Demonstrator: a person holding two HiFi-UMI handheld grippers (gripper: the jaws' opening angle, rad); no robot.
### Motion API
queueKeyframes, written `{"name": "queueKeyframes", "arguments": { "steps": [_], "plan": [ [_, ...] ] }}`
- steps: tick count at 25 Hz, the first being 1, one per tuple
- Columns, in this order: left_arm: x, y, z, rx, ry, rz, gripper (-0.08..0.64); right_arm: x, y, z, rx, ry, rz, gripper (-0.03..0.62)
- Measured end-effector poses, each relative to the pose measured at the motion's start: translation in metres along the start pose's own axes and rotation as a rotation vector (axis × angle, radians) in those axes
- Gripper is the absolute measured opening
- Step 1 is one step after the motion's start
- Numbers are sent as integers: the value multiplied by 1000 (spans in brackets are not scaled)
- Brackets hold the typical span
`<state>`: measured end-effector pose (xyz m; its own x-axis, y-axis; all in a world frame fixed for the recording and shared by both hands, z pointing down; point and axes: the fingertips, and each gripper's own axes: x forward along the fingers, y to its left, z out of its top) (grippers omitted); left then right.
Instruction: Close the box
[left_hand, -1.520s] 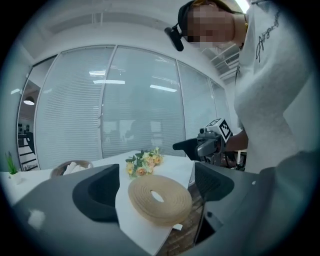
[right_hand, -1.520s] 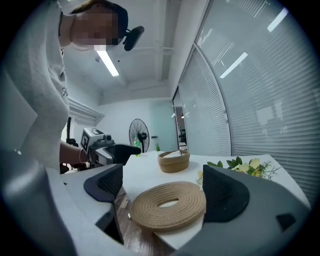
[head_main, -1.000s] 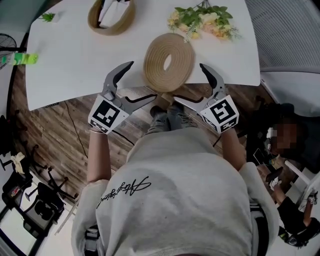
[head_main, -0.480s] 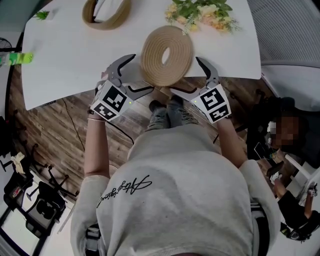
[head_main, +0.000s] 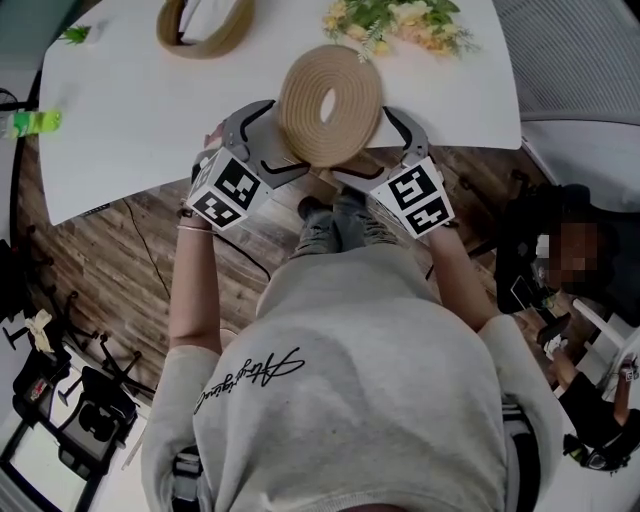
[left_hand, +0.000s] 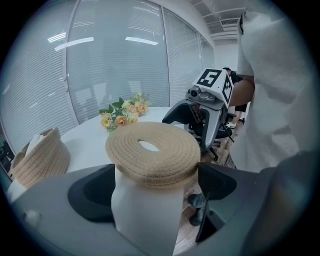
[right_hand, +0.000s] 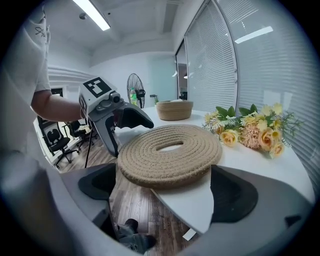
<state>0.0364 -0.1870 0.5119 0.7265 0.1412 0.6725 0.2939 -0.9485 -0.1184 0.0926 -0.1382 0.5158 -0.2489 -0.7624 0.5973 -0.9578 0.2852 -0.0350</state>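
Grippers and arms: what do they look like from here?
The left gripper and right gripper are grey with dark curved jaws; each carries a white cube with black square markers. The person wears a light grey short-sleeved shirt with black script lettering.

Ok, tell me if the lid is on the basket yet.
No, the lid lies at the table's near edge, apart from the basket at the far left corner.
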Motion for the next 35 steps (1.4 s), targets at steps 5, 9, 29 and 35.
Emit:
{"name": "queueKeyframes", "arguments": {
  "steps": [5, 9, 29, 35],
  "plan": [
    [8, -4, 0, -10, 1, -15, 500, 3, -1, 5, 33, -23, -14, 580],
    [11, -6, 3, -25, -43, 1, 500, 4, -4, 6, 53, -30, -42, 580],
    [8, -14, 6, -38, -68, 74, 485, 1, 1, -1, -28, -20, -27, 583],
    [7, -17, 6, -46, -66, 92, 479, 2, 3, -2, -51, -14, -31, 584]
  ]
}}
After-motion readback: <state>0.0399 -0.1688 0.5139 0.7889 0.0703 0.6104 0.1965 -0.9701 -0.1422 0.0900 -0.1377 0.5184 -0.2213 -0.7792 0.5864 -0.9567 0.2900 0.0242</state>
